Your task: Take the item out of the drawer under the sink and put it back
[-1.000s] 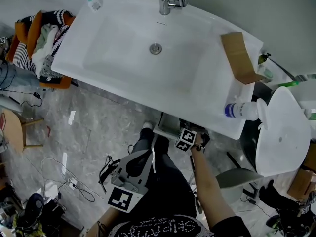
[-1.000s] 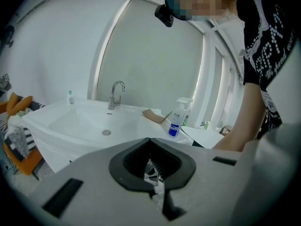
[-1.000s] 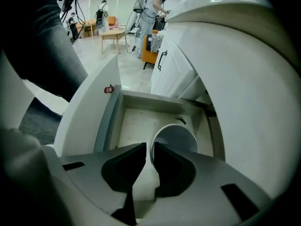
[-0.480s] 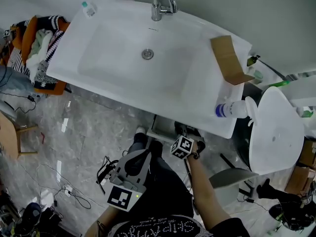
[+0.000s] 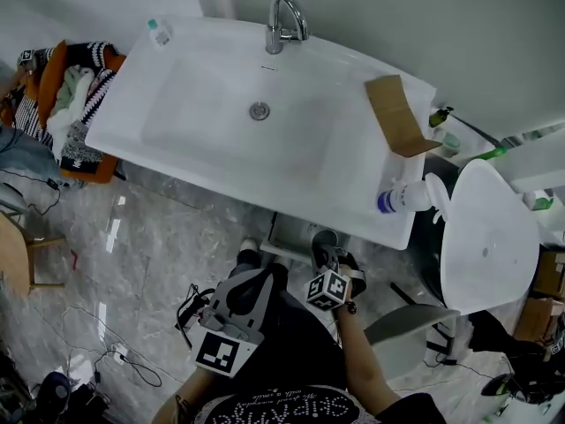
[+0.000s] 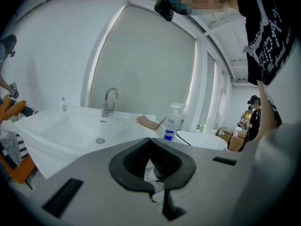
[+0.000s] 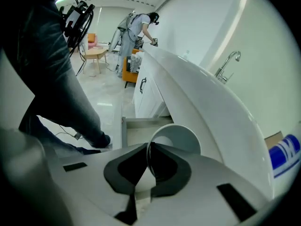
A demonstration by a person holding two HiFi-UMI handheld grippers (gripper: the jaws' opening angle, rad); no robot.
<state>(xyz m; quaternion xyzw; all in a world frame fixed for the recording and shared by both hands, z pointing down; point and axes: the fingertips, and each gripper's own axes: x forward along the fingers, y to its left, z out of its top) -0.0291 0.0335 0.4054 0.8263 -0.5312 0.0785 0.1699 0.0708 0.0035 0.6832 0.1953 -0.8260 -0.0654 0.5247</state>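
At the sink [image 5: 212,122], my left tongs [image 6: 151,154] hung low at my left, clenched, with nothing that I could make out gripped in them. To their right, my right tongs [image 7: 149,157] had just been closing and were pinched on the rim of a white cup [image 7: 181,135], one pad inside the wall and one outside. The cup hung tilted, mouth toward me, over the open drawer [image 7: 141,122] beneath the sink's near edge.

I judged the cup light and thin-walled, of paper or thin plastic, I could not tell which. It looked smooth, and easy to dent if squeezed hard. Held by one point on the rim, it could swing or slip round on the way back. The rim was still the fair place to take it, since the round body looked too wide and too soft to clamp across. A gentle grip and a slow set-down seemed wise.

Little writing could be read. The small bottle [image 5: 157,30] at the sink's far left corner showed a green cap and no legible label. The marker cubes [image 5: 328,290] carried black-and-white squares only. White lettering on my shirt [image 5: 291,409] ran upside down and would not resolve. Further right, the cardboard [image 5: 397,113] was plain. The spray bottle [image 5: 408,197] on its side wore a blue label with print too small to read.
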